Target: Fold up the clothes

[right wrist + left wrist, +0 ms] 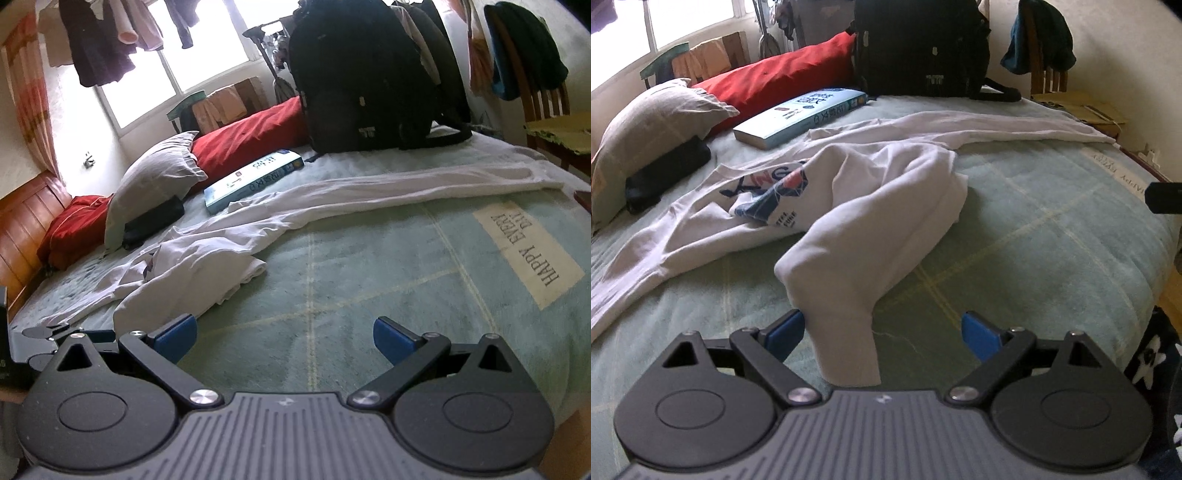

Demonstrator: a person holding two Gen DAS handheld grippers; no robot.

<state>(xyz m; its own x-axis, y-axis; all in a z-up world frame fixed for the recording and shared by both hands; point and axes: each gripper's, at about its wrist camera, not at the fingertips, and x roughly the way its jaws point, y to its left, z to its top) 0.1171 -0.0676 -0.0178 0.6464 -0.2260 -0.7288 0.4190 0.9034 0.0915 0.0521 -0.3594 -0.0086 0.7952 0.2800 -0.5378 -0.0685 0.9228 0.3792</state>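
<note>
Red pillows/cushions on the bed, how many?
2. A long red bolster between the grey pillow and the black backpack; a smaller red cushion against the headboard. More may be hidden.

Home bedroom: bed (369, 295), pillows (155, 177).

Green checked blanket (369, 280) over the bed, lettered patch near its right edge; grey pillow (155, 177) at the head, resting on a black case (155, 223); red bolster (247, 142) behind; blue book (255, 177) lying flat beside it; black backpack (365, 81) upright at the far side; wooden chair (543, 107) draped with dark cloth; laundry hanging by the window (207, 55).
</note>
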